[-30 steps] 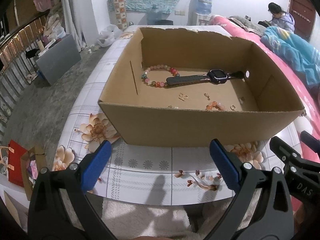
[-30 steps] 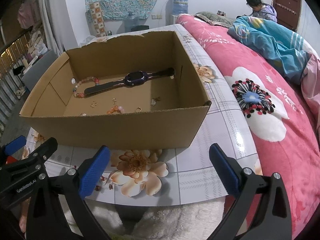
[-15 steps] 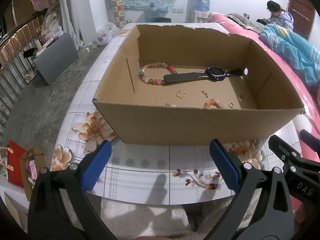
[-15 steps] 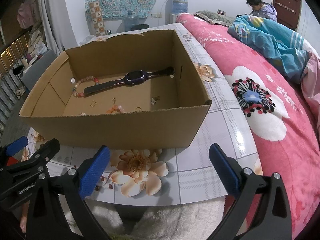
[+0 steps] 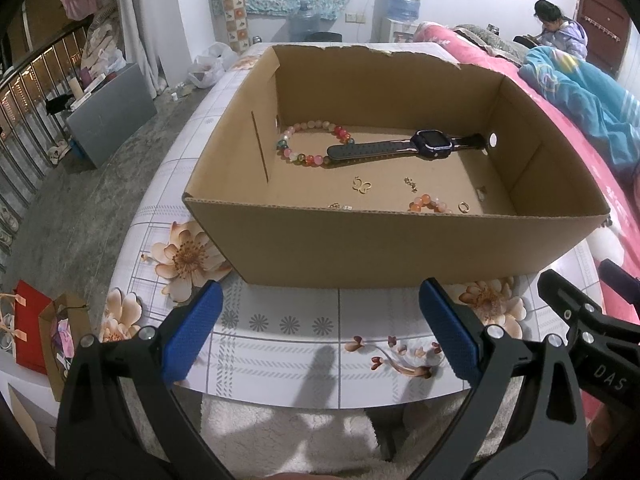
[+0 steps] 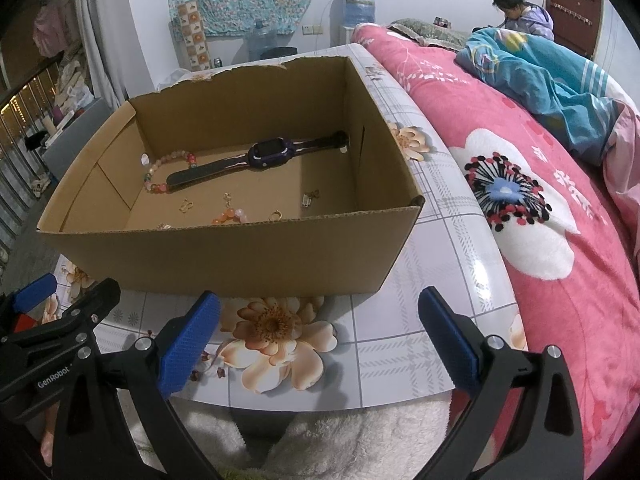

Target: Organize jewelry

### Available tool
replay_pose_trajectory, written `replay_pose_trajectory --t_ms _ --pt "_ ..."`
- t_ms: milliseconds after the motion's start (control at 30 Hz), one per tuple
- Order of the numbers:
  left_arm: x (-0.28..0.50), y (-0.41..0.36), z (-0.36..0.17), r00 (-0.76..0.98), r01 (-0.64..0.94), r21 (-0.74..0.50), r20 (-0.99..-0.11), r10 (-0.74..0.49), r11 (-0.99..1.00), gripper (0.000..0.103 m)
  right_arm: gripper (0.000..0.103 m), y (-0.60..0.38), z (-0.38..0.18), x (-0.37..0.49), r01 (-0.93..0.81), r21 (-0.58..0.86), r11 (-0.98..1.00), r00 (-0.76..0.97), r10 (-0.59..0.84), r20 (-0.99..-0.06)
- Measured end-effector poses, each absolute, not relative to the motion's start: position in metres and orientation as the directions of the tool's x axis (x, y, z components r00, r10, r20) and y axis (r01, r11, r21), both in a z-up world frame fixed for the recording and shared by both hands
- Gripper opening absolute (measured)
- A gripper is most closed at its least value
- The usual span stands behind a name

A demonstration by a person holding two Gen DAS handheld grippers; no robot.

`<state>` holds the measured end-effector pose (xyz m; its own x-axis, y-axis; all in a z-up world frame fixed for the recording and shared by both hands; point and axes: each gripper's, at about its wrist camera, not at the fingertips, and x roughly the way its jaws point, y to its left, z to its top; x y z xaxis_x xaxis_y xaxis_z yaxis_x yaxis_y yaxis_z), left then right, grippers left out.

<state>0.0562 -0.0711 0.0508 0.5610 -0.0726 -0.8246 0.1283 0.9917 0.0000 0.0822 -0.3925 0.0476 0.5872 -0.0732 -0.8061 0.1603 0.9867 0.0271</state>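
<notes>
An open cardboard box (image 5: pixel 400 244) (image 6: pixel 240 256) stands on the flowered table. Inside lie a dark smartwatch (image 5: pixel 432 147) (image 6: pixel 270 155), a multicoloured bead bracelet (image 5: pixel 308 142) (image 6: pixel 158 178), an orange bead bracelet (image 5: pixel 428 203) (image 6: pixel 230 215), a gold butterfly charm (image 5: pixel 361 185), a small ring (image 5: pixel 463 207) (image 6: pixel 276 215) and other small pieces. My left gripper (image 5: pixel 320 328) hangs open over the table's near edge, in front of the box. My right gripper (image 6: pixel 320 332) is open too, at the box's right front corner. Both hold nothing.
A pink flowered bed cover (image 6: pixel 540 208) with a blue blanket (image 6: pixel 552 80) runs along the table's right side. A person (image 6: pixel 520 12) sits far back. Left of the table are the floor, a grey panel (image 5: pixel 108 112) and a red bag (image 5: pixel 28 324). White fleece (image 6: pixel 340 436) lies below the table edge.
Both grippers have shifted slightly, so the box sits a little differently in each view. Nothing was gripped or moved in the box.
</notes>
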Motion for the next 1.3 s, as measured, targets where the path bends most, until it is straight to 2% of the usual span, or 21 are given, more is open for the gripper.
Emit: replay_pose_trajectory --t_ms 1300 --pt "0.0549 -0.0696 0.0479 0.550 0.121 -0.008 -0.832 -0.074 0.993 0.095 0.097 -0.3950 0.0465 0.0805 0.173 0.032 0.984 0.582 -0.076 -0.810"
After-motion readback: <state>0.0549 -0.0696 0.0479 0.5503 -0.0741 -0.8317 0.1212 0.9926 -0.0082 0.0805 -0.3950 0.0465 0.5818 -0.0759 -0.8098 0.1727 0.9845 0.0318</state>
